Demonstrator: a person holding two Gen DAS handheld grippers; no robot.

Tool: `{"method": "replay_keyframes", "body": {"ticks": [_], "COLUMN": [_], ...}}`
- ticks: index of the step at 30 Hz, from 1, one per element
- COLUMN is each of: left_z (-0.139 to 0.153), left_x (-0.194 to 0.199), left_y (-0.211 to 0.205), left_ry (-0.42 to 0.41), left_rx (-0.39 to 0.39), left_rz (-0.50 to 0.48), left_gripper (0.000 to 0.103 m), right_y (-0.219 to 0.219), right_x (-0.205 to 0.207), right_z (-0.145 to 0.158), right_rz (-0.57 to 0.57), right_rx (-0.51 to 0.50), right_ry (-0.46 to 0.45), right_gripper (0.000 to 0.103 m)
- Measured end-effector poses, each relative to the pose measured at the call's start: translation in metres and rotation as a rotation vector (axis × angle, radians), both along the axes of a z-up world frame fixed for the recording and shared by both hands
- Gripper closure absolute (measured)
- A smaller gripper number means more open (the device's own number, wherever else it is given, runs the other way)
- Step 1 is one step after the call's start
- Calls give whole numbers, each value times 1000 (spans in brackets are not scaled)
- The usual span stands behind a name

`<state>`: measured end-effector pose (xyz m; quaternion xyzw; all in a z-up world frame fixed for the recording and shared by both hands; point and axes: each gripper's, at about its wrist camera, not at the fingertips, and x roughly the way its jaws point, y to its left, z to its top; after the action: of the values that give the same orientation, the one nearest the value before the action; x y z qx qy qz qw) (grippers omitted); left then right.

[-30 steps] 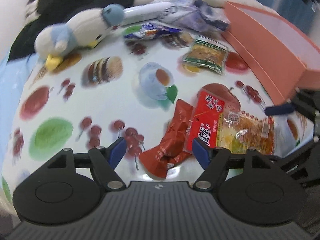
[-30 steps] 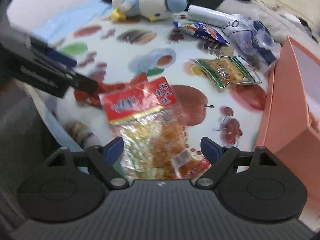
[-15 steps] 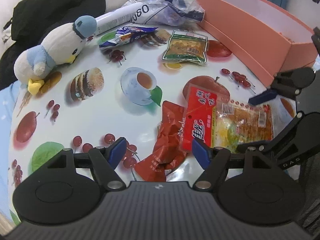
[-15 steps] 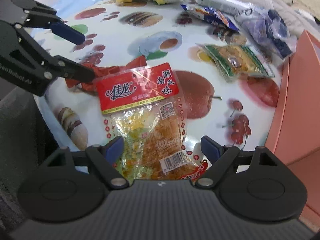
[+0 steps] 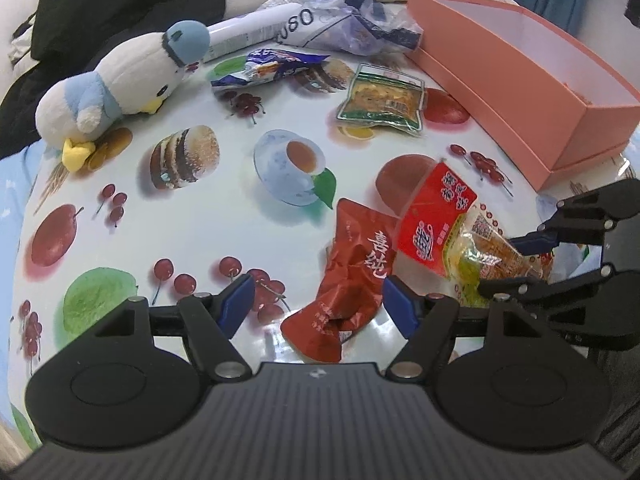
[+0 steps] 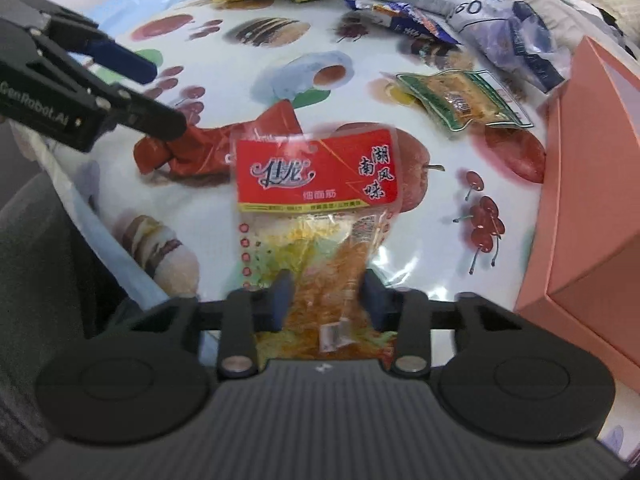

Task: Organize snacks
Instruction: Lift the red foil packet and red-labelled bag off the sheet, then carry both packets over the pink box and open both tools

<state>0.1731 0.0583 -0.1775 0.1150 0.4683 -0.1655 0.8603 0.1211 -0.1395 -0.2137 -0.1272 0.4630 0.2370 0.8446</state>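
Right hand-held gripper [image 6: 326, 298] is closing on red-topped snack bag [image 6: 316, 208] beside pink box [image 6: 592, 208]; left hand-held gripper [image 5: 318, 306] is held spread.

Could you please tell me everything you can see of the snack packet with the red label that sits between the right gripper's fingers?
The red-label snack packet is a clear, glossy plastic pouch with a red header card bearing white and black Chinese characters; yellow-orange strips fill it below. Its header end tilts up off the fruit-print tablecloth. The right gripper is closing, fingers squeezing its lower part. Behind it lies a crumpled red wrapper.
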Motion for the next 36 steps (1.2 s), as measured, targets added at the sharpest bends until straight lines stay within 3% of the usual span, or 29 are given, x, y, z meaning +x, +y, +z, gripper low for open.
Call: {"method": "replay_keyframes", "body": {"ticks": [7,14,24,36], "left_z": [-8,-26,-38,0], "left_x": [2,9,21,7], "left_y": [-15,-34,-43,-35], "left_ry": [11,46,98,86], "left_rx": [47,90,46,-102], "left_rz": [-75,-112,43,185], "left_gripper": [28,46,56,57], "right_y": [-11,-31,-35,-45], "right_x": [-3,-6,-11,-23], "right_z": [7,7,8,32], "right_rz": [-108,-230,-307,-382], "right_rx": [30,64,124,186], "right_ry": [-14,-2,12,-44], "right_gripper": [71,72,73,73]}}
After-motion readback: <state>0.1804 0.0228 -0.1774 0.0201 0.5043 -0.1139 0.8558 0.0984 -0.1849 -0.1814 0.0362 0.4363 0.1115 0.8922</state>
